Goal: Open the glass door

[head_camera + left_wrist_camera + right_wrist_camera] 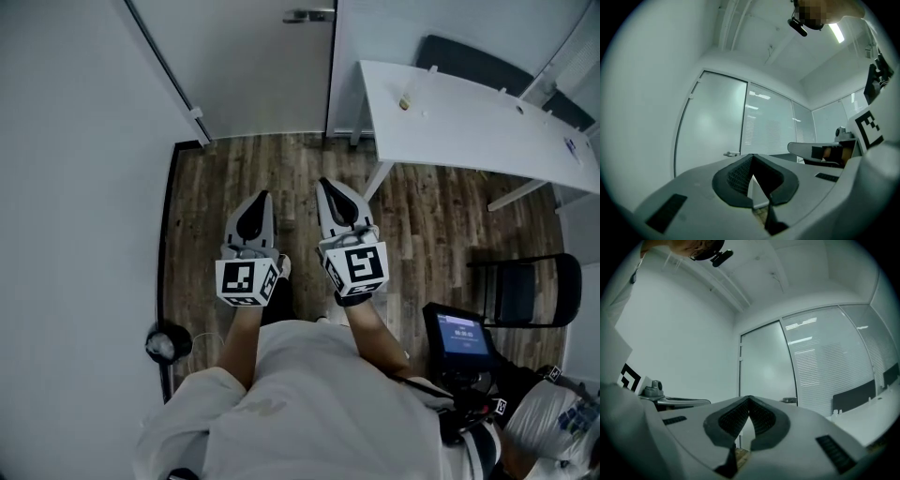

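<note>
Floorboards point(281, 173) separate glass door point(248, 66) from left tongs point(262, 196) and right tongs point(324, 183).

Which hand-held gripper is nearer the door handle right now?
Right, slightly. The right hand-held gripper sits almost straight below the door handle in the head view; the left hand-held gripper is off to the handle's left. Both are well short of it.

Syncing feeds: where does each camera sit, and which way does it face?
Head view: on the person's head, steeply down at the floor; shows forearms, left claw, right claw.
Left gripper view: on the left claw, along its shut jaws toward the glass door.
Right gripper view: on the right claw, past its shut jaws toward that door.
Both gripper views share the door handle.
</note>
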Action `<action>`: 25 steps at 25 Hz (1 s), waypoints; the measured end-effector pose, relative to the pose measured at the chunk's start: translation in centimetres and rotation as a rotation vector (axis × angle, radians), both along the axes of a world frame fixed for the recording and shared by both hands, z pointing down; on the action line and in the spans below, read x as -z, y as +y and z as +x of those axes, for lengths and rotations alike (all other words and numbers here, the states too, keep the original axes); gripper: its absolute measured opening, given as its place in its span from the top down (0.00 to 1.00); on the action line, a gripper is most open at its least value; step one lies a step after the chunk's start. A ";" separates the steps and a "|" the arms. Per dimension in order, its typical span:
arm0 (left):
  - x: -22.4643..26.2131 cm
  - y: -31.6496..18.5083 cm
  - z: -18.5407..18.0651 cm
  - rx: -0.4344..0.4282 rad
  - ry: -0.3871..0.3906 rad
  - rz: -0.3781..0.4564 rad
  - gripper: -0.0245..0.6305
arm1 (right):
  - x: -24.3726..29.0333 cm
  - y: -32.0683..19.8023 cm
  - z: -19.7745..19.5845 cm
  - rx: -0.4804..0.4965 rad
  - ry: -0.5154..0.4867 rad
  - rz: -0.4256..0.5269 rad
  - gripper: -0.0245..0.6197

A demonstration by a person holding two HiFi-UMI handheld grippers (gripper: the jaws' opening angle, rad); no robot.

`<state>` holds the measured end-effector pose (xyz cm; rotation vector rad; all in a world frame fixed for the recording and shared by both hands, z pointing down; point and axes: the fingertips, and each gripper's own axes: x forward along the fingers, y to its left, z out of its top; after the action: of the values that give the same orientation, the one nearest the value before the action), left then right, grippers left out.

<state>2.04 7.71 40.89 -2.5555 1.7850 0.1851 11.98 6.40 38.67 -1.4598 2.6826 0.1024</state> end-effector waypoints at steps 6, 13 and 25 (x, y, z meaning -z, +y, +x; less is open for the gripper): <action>1.2 -13.7 -3.7 -0.072 0.031 0.022 0.96 | 0.8 -13.3 -4.0 -0.060 0.023 0.004 0.97; 3.7 -26.0 -9.5 -0.098 0.047 0.055 0.96 | 2.8 -24.7 -10.3 -0.074 0.060 0.028 0.97; 1.5 -38.5 -7.0 -0.168 0.063 0.012 0.96 | 1.6 -37.2 -8.7 -0.119 0.087 -0.003 0.97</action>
<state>-4.96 -30.83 39.40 -2.7202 1.5810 0.2803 3.23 -30.81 37.12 -1.6528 2.6615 0.1742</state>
